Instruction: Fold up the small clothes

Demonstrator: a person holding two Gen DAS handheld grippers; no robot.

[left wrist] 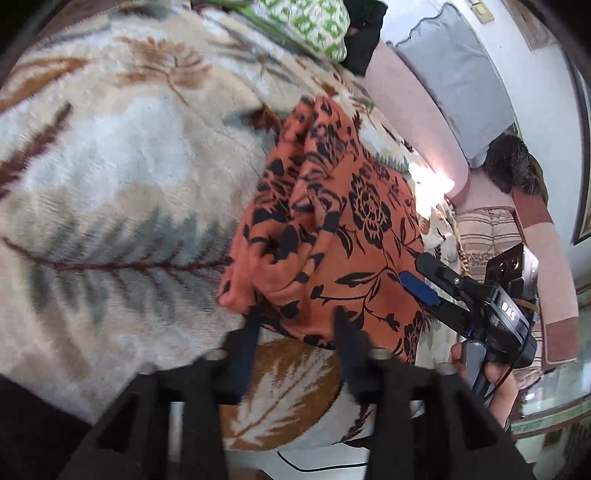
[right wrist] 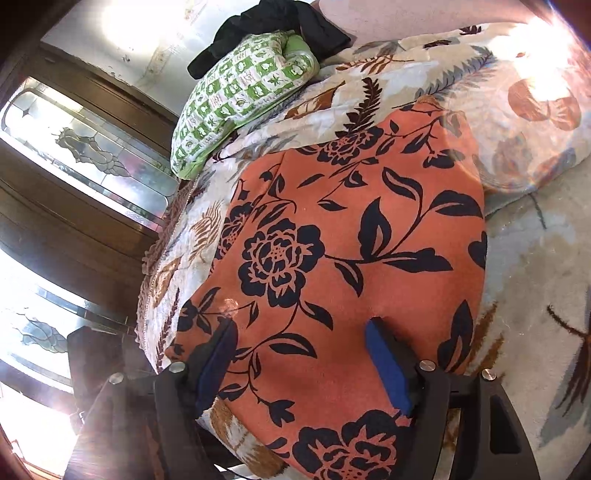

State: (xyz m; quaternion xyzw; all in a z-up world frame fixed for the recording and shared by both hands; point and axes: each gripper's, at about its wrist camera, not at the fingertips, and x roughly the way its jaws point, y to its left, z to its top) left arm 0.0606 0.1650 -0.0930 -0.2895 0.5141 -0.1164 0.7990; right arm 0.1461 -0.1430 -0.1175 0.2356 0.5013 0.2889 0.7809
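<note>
An orange garment with a black flower print (left wrist: 332, 229) lies on a floral blanket (left wrist: 110, 155), bunched into folds along its left side. My left gripper (left wrist: 297, 326) is blurred; its fingers stand apart astride the garment's near edge, with the cloth between them. My right gripper (left wrist: 419, 275), held by a hand (left wrist: 498, 384), rests at the garment's right edge. In the right wrist view the garment (right wrist: 351, 236) lies mostly flat, and my right gripper (right wrist: 299, 332) is open wide over it, its blue pads (right wrist: 386, 362) lying on the cloth.
A green-and-white patterned pillow (right wrist: 243, 92) and a black garment (right wrist: 273, 26) lie at the blanket's far end. A wooden door with glass panes (right wrist: 74, 147) stands to the left. A grey pillow (left wrist: 454, 81) rests on pink upholstery (left wrist: 417, 110). A glass-topped table (left wrist: 554, 402) is at the lower right.
</note>
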